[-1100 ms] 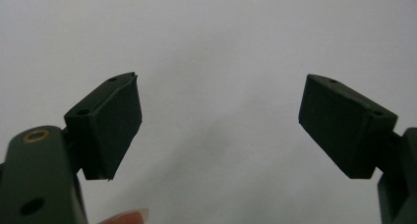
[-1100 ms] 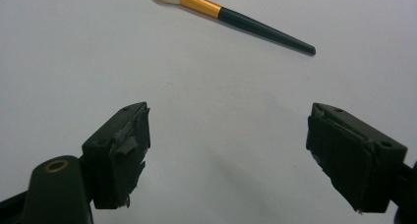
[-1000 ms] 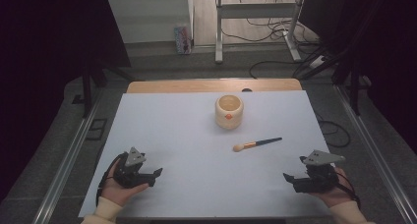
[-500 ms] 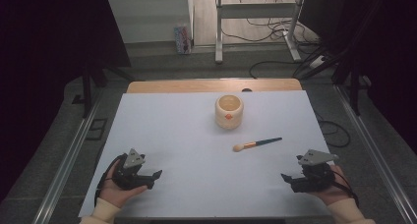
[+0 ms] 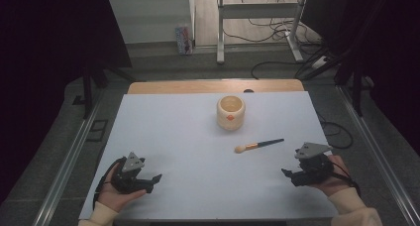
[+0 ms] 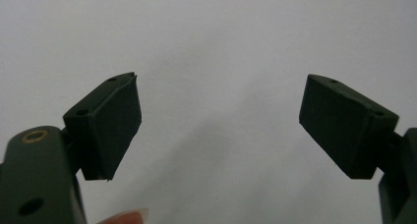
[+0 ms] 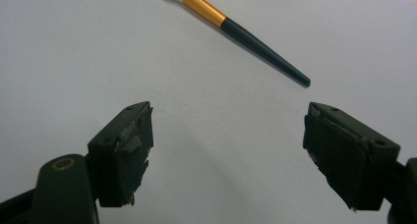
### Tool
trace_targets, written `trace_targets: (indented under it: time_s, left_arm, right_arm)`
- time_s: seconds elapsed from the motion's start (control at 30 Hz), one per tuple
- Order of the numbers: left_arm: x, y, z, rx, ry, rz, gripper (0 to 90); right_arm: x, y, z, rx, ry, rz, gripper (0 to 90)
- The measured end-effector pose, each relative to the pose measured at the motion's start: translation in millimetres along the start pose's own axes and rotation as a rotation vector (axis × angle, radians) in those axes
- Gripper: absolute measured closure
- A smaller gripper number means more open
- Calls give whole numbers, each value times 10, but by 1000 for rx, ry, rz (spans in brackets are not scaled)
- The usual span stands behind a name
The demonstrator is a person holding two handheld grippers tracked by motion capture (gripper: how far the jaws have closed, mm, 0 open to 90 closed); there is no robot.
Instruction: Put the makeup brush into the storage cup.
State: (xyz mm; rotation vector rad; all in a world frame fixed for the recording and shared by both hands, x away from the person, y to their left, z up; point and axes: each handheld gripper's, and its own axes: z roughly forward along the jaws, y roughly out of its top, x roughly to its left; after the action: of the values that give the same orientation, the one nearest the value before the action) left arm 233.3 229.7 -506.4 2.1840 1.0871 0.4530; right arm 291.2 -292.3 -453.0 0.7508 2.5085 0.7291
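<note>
Both hands slid slightly toward near edge since earlier frame. Left gripper (image 5: pixel 148 179) near-left corner, right gripper (image 5: pixel 292 175) near-right; jaws apart, empty. Brush (image 5: pixel 258 145) flat right of centre, cup (image 5: pixel 231 112) behind. Likely pick: approach across handle, low, square.

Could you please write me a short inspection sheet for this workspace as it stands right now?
Surface: white sheet covers the table; a wooden strip shows at the far edge.
Job's things: cream cup stands upright, far of centre; brush lies flat nearer the right side, apart from the cup.
Clutter: nothing seen on the sheet.
Grippers: left gripper open, holding nothing, near left corner; right gripper open, holding nothing, near right, short of the brush.
Cables: loose cables on the floor beyond the table.
Surroundings: metal frame legs and a small carton on the floor behind; dark at both sides.
</note>
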Motion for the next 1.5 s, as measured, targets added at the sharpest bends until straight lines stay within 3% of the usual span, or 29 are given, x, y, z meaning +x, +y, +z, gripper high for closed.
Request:
trace_targets:
  time_s: [0.23,0.53,0.9,1.43,1.5]
  left_arm:
    - [-31,4,16,13,9,7,167]
    - [-41,2,31,26,15,3,165]
    - [-23,-18,8,27,31,-10,158]
    - [-21,-5,8,19,39,-15,156]
    - [-19,-6,10,21,40,-16,156]
  right_arm:
    - [-40,76,31,-9,16,-30,192]
    - [-197,214,21,-29,25,-55,192]
    - [-224,408,25,-39,30,-90,203]
    - [-388,500,96,-31,22,-98,203]
    - [-412,525,116,-37,37,-95,203]
